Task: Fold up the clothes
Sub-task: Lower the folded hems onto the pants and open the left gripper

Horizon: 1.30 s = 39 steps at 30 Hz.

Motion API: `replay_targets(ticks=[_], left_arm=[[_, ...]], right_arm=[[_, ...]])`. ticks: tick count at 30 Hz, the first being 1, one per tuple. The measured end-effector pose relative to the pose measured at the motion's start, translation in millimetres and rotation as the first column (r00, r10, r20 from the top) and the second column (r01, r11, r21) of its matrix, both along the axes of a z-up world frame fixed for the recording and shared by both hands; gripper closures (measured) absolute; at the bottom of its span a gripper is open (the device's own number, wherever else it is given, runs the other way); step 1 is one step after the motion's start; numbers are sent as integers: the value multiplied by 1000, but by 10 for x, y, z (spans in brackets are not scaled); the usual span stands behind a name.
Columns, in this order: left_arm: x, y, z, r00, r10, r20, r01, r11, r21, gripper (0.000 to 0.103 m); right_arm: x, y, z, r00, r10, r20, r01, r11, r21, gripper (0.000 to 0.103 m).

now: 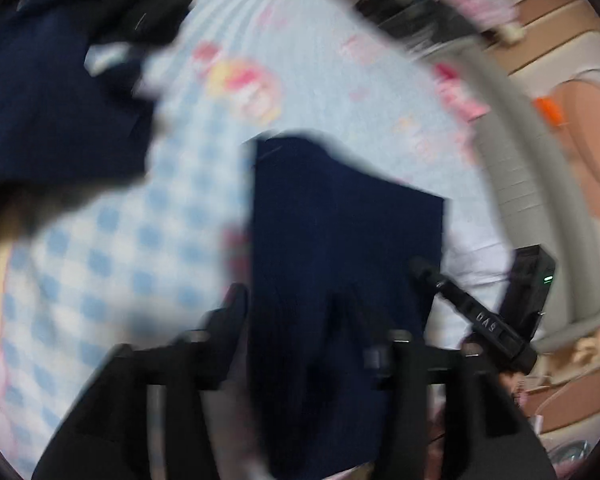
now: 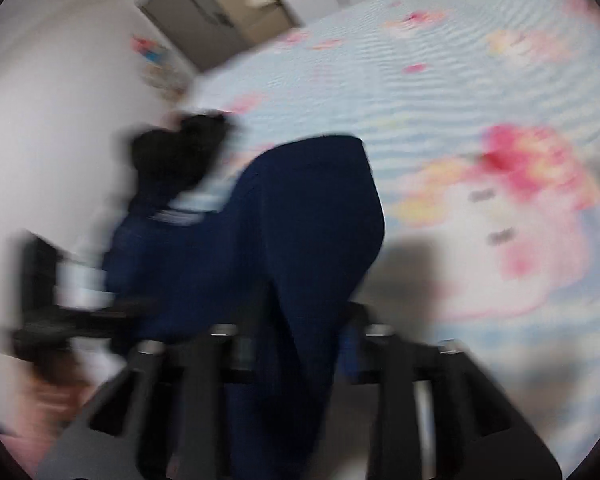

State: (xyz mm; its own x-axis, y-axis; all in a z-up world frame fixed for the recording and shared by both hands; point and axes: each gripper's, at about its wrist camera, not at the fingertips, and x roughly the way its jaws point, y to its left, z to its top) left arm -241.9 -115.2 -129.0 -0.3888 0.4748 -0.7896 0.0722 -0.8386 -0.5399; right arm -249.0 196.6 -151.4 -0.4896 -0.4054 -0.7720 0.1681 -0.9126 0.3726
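Observation:
A navy blue garment (image 1: pixel 340 248) hangs over the bed, and my left gripper (image 1: pixel 288 314) is shut on its near edge. In the right wrist view the same navy garment (image 2: pixel 312 220) drapes down between the fingers of my right gripper (image 2: pixel 304 324), which is shut on it. The right gripper's finger (image 1: pixel 460 304) pokes in at the cloth's right edge in the left wrist view. The left gripper (image 2: pixel 60 320) shows as a dark blur at the left of the right wrist view. Both views are smeared by motion.
The bed wears a light blue checked sheet (image 1: pixel 120 260) with pink cartoon prints (image 2: pixel 520 200). A heap of dark clothes (image 1: pixel 60 100) lies at the far left, seen also as dark clothes (image 2: pixel 180 152). A white wall and a doorway (image 2: pixel 204 12) stand beyond the bed.

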Motion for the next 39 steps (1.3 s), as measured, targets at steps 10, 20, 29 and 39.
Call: replay_targets(ticks=[10, 20, 29, 39], left_arm=[[966, -16, -214, 997, 75, -14, -71, 981, 180, 57], [1228, 344, -97, 999, 33, -24, -30, 992, 120, 86], [1343, 386, -204, 998, -59, 31, 58, 998, 30, 65], [1051, 749, 464, 963, -145, -228, 112, 982, -152, 67]], right_arm=[[680, 274, 119, 999, -24, 23, 26, 997, -75, 49], [1223, 23, 19, 992, 91, 82, -83, 992, -94, 74], [1415, 202, -8, 992, 72, 101, -61, 992, -112, 81], [1093, 386, 239, 1000, 5, 4, -5, 992, 127, 64]])
